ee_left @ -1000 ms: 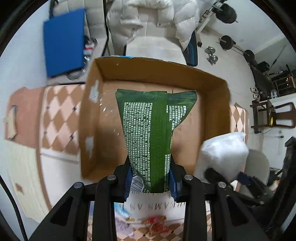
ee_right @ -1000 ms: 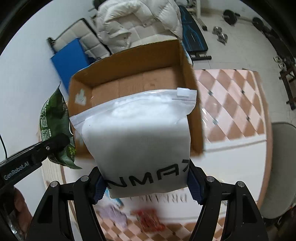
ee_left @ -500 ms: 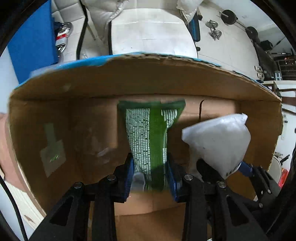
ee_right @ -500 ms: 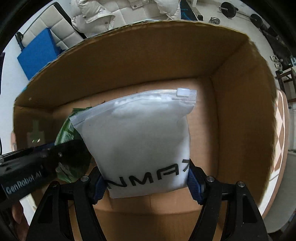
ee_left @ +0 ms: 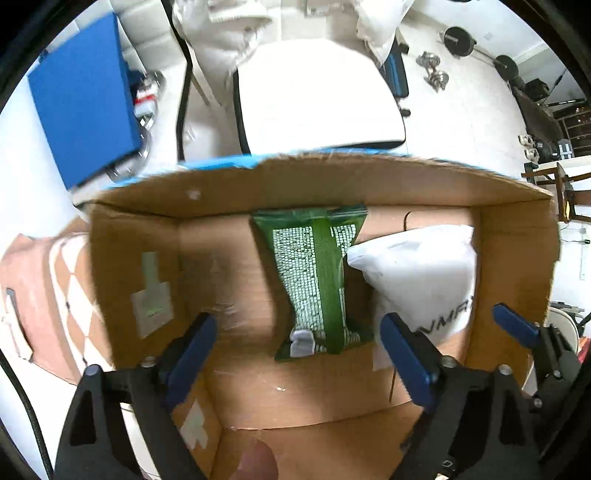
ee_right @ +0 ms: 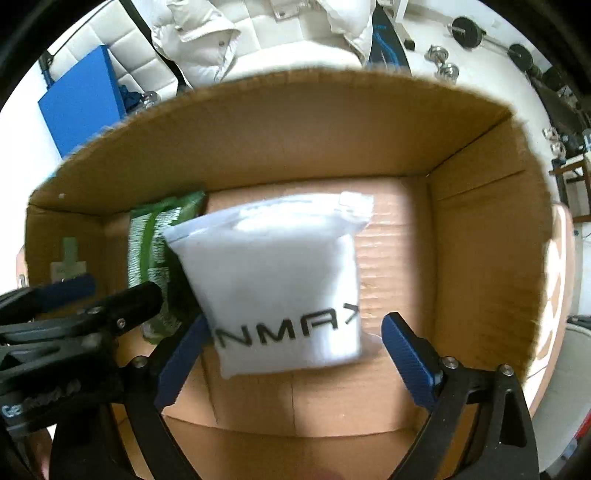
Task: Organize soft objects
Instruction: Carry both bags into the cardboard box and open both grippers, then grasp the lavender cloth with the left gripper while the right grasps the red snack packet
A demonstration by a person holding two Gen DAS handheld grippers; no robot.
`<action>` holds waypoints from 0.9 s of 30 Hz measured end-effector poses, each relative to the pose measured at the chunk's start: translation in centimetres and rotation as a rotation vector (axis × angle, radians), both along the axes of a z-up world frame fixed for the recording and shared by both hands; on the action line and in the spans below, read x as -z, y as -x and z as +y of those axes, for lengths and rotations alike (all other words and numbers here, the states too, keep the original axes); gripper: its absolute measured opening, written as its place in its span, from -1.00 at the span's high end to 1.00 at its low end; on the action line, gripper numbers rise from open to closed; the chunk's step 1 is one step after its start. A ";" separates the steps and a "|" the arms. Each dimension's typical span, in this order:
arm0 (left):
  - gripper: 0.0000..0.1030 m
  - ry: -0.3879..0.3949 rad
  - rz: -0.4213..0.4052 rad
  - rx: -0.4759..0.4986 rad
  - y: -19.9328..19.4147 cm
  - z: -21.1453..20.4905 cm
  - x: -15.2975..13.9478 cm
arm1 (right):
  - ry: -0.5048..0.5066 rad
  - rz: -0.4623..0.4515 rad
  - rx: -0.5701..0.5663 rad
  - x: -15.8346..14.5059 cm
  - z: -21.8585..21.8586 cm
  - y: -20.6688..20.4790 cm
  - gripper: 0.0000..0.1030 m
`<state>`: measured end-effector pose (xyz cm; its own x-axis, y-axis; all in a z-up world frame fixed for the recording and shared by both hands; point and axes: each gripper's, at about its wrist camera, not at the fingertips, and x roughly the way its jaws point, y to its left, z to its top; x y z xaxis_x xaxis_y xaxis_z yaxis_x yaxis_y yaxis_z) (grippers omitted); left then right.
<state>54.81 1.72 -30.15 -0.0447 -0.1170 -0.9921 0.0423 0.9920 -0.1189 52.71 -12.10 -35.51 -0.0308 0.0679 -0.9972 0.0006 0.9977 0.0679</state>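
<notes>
A green snack packet (ee_left: 314,280) lies on the floor of an open cardboard box (ee_left: 221,184), and a white zip bag printed with black letters (ee_left: 421,273) lies beside it on its right. My left gripper (ee_left: 295,354) is open and empty, just behind the green packet. My right gripper (ee_right: 291,358) is open and empty, its jaws on either side of the near end of the white bag (ee_right: 280,288). The green packet (ee_right: 155,258) shows partly behind the bag in the right wrist view, inside the box (ee_right: 480,240). The left gripper (ee_right: 74,306) shows at the left there.
The box stands on a table with a checkered cloth (ee_left: 62,295). Beyond it are a white seat (ee_left: 317,99), a blue panel (ee_left: 81,114), a white puffy jacket (ee_right: 258,33) and gym weights (ee_left: 436,74) on the floor.
Both grippers have opened and let go: the green packet and the white bag now lie on the box floor. Both grippers have drawn back a little.
</notes>
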 end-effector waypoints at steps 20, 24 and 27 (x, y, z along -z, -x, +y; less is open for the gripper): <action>-0.99 -0.150 -0.175 -0.230 23.1 8.2 -8.5 | 0.014 -0.174 -0.182 -12.5 -0.7 17.6 -1.00; -0.97 -0.050 0.062 -0.379 31.3 10.0 -1.8 | 0.016 -0.048 -0.221 -8.7 -1.4 25.8 -1.00; -0.58 0.035 0.205 -0.468 35.5 9.8 4.1 | -0.047 0.093 -0.181 -3.9 -2.3 30.3 -1.00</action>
